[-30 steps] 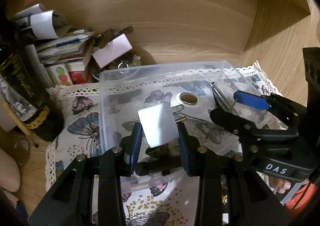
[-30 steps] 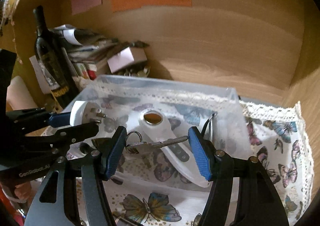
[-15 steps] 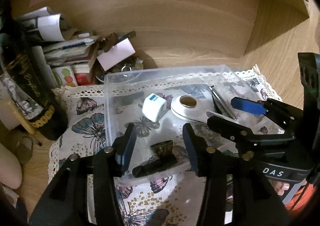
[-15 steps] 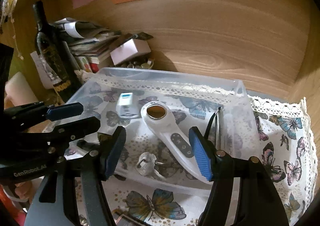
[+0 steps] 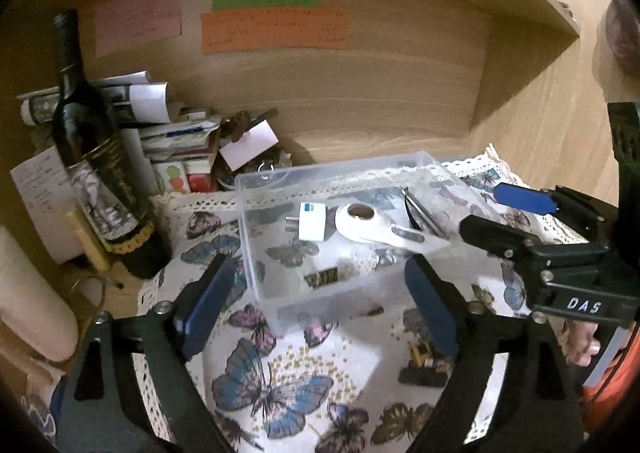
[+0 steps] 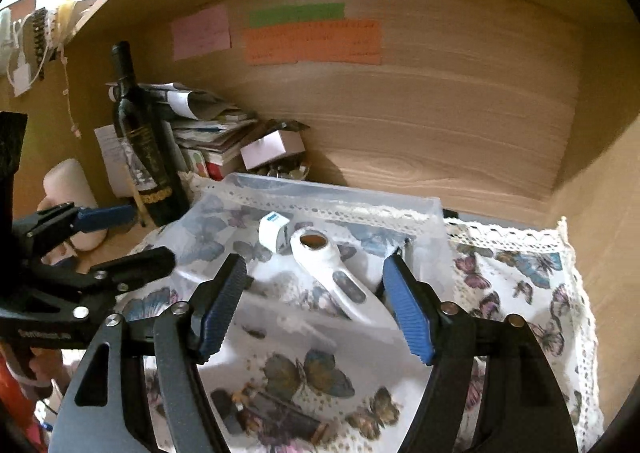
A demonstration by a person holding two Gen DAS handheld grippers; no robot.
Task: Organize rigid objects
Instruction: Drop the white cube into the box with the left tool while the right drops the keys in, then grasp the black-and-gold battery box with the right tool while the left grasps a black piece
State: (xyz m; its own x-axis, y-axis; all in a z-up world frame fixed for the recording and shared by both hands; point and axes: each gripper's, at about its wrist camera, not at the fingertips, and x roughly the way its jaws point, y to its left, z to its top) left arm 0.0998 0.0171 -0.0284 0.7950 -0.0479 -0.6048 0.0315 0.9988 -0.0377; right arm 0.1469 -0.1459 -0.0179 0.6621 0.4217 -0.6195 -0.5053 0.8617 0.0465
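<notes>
A clear plastic box (image 5: 256, 237) (image 6: 436, 245) sits on the butterfly cloth. In it lie a white plug adapter (image 5: 310, 220) (image 6: 273, 231), a white handheld device with a round brown lens (image 5: 370, 221) (image 6: 334, 273), metal tweezers (image 5: 422, 211) and a small dark patterned piece (image 5: 322, 277). My left gripper (image 5: 320, 305) is open and empty, in front of the box. My right gripper (image 6: 316, 307) is open and empty, in front of the box too; it shows at the right of the left wrist view (image 5: 508, 213).
A dark wine bottle (image 5: 98, 169) (image 6: 146, 149) stands at the left beside stacked papers and small boxes (image 5: 176, 141). Small dark items lie on the cloth (image 6: 520, 293) near the front (image 5: 422, 367) (image 6: 272, 417). Wooden walls close the back and right.
My left gripper let go of the white plug adapter and my right gripper let go of the keys, both into the box. Both grippers then pulled back and up from it.
</notes>
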